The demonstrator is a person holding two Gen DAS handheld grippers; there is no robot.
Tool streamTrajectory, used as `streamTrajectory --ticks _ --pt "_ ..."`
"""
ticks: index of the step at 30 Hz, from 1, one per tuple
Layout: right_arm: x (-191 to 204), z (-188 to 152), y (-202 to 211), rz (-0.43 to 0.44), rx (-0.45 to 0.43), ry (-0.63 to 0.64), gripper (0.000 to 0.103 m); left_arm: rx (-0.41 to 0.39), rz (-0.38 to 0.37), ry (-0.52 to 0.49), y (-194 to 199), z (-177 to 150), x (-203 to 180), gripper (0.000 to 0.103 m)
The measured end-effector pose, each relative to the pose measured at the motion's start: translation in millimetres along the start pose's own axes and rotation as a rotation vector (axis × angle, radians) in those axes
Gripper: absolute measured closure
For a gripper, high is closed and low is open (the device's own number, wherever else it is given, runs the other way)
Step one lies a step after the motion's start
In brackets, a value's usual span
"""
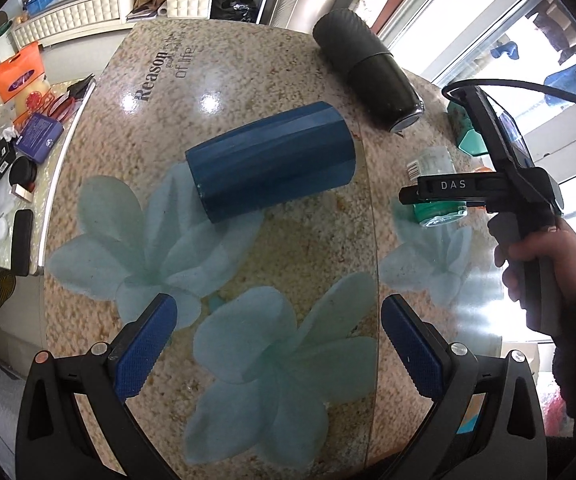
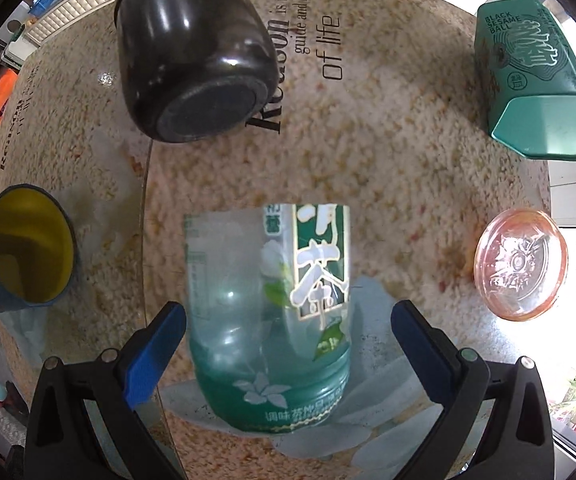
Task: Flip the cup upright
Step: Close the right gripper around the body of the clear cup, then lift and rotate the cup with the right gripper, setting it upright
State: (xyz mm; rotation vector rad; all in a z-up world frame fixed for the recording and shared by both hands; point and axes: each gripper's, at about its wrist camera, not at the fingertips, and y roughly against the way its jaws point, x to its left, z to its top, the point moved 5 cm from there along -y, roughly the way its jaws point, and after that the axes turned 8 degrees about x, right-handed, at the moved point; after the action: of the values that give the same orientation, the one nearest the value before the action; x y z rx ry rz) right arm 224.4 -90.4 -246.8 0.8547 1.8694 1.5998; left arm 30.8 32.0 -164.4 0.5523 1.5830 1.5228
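A blue cup [image 1: 272,162] with a yellow inside lies on its side on the flowered table; in the right wrist view [image 2: 28,246] its open mouth faces me at the left edge. My left gripper [image 1: 278,324] is open and empty, a short way in front of the cup. My right gripper [image 2: 288,334] is open with its fingers on either side of a cut clear green-label bottle [image 2: 272,316], not gripping it. In the left wrist view the right gripper [image 1: 407,196] hovers over that bottle [image 1: 435,188].
A black tumbler [image 1: 367,68] lies on its side at the back. A green hexagonal tin [image 2: 535,84] lies at the right, and a pink glass dish [image 2: 521,264] stands near the right edge. A cluttered side counter [image 1: 12,152] runs along the left.
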Motion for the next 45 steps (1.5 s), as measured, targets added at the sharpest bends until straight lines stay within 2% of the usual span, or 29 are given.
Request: streamTrajectory --ticks 2,7,9,11,12,17,23,27,31,35,41,45 --pt "-6 3 -9 0.03 0.016 -0.013 0.016 0.002 -0.001 -0.001 0 -1 0 0.0" --pt "-8 8 -17 0.032 0.009 -0.026 0.02 0.0 0.004 -0.006 4 -2 1 0.0" --pt "-7 9 -14 0.018 0.001 -0.016 0.027 -0.001 0.003 -0.006 5 -2 1 0.0" --pt "-2 5 1 0.013 -0.011 -0.009 0.039 -0.002 0.003 -0.006 5 -3 1 0.0" --pt "0 9 3 0.016 -0.013 -0.009 0.04 -0.001 0.003 -0.007 6 -3 1 0.0" --pt "-3 6 7 0.039 -0.024 -0.027 0.04 -0.003 -0.003 -0.014 9 -4 1 0.0" --pt "-4 -10 38 0.054 -0.081 -0.033 0.04 -0.022 -0.015 -0.038 21 -5 -2 0.0" --pt "2 -26 61 0.071 -0.119 -0.049 0.04 -0.035 -0.026 -0.055 29 -7 -2 0.0" --pt "2 -57 73 0.058 -0.144 -0.05 0.04 -0.036 -0.027 -0.082 35 -14 -1 0.0" --pt "15 -86 71 0.07 -0.14 -0.059 0.04 -0.041 -0.024 -0.108 40 -22 -1 0.0" --pt "42 -129 50 0.079 -0.106 -0.08 0.04 -0.023 0.013 -0.15 39 -40 5 0.0" --pt "52 -159 31 0.078 -0.071 -0.089 0.04 -0.003 0.008 -0.152 36 -50 9 0.0"
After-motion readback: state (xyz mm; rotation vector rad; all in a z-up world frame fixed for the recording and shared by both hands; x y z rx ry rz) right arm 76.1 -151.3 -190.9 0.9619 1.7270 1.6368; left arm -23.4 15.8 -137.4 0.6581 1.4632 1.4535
